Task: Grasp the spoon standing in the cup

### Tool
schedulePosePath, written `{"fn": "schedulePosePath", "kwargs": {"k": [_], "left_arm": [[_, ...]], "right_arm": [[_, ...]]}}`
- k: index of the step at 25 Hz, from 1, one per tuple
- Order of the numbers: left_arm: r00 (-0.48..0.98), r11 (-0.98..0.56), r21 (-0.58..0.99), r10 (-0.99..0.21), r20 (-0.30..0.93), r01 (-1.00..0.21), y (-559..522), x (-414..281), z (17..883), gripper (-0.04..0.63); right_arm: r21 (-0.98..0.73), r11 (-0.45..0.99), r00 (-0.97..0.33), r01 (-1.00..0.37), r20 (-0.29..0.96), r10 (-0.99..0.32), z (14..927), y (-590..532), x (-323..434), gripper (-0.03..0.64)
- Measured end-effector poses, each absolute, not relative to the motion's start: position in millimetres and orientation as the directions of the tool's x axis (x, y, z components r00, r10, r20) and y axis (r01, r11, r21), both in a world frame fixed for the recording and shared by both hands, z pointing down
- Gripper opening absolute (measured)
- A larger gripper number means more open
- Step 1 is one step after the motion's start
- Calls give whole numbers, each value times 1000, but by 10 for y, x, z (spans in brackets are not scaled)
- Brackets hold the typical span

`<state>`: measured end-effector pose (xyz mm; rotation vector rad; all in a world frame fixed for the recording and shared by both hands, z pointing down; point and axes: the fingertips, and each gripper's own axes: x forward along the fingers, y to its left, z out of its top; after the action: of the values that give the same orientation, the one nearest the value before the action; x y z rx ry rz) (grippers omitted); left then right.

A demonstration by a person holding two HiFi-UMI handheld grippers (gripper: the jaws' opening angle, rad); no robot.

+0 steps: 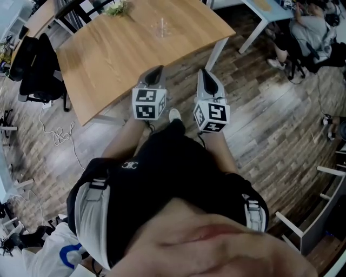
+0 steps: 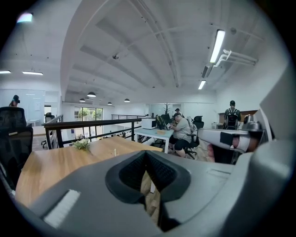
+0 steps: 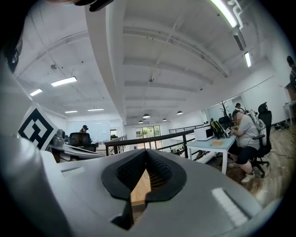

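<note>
A clear cup with a spoon standing in it [image 1: 161, 28] sits on the far part of the wooden table [image 1: 119, 54]. In the left gripper view it is only a small pale shape [image 2: 115, 152] on the tabletop. My left gripper [image 1: 157, 71] hovers over the table's near edge, jaws together and empty. My right gripper [image 1: 204, 74] is held beside it, past the table's near right side and over the floor, also shut on nothing. Both are well short of the cup. In their own views the left gripper [image 2: 146, 155] and the right gripper [image 3: 146, 153] show pads meeting.
A small plant [image 1: 116, 7] stands at the table's far edge. A black chair [image 1: 35, 59] is at the table's left. A white desk [image 1: 265, 8] with a seated person [image 1: 311, 27] lies to the right. Cables [image 1: 59, 135] trail on the wood floor.
</note>
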<state>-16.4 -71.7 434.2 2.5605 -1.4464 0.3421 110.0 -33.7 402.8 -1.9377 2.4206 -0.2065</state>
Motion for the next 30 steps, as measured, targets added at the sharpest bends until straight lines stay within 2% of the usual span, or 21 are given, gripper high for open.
{"fn": "schedulePosePath", "kwargs": {"k": [5, 15, 30], "left_arm": [[484, -478, 101, -821, 304, -873, -1520, -313, 4504, 11], [465, -435, 165, -847, 259, -885, -2717, -365, 4435, 11], [387, -353, 162, -872, 299, -921, -3413, -585, 4627, 12]], "right_arm": [[-60, 250, -254, -966, 85, -963, 4003, -986, 973, -2], [-28, 275, -276, -961, 134, -952, 3960, -2164, 1021, 0], [-56, 359, -363, -932, 210, -908, 4194, -3142, 878, 0]]}}
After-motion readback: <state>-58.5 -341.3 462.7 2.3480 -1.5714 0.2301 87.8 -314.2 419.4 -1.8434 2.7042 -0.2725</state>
